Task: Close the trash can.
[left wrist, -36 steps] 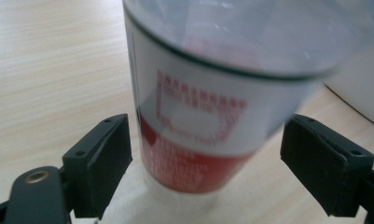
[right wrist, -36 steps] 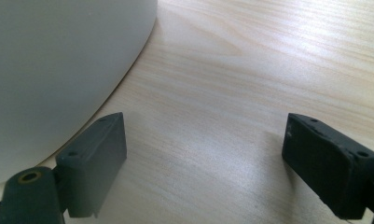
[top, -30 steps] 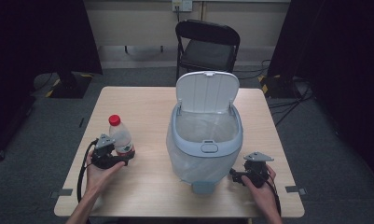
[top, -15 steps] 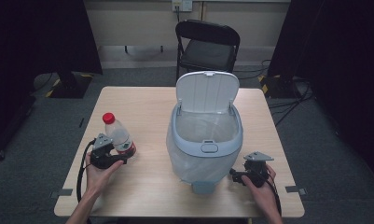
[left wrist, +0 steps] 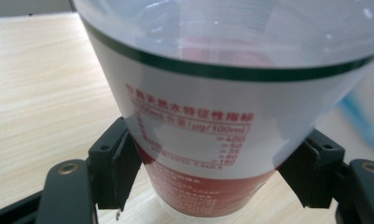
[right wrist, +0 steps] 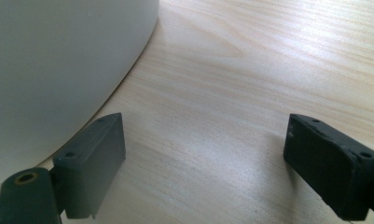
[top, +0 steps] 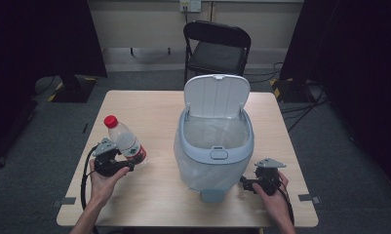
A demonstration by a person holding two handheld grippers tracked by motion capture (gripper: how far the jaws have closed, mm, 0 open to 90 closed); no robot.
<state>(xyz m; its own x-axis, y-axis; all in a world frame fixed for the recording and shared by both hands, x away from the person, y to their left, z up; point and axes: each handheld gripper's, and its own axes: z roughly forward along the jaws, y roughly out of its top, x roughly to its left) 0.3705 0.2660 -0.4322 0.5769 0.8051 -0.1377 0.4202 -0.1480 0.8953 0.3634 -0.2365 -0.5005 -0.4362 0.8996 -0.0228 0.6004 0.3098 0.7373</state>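
One thing has changed: the clear plastic water bottle with a red cap and red-and-white label [top: 125,142], which you clamp low on its body in your left gripper [top: 116,165], has tipped its cap toward ten o'clock compared with a second ago, when it leaned nearer upright. It sits at the counter's [top: 149,195] eight o'clock, well apart from the pale blue open-lidded plastic bin [top: 214,151], so the carry hasn't begun. Your right gripper [top: 246,184] rests beside the bin's base as before, jaws spread wide and empty.
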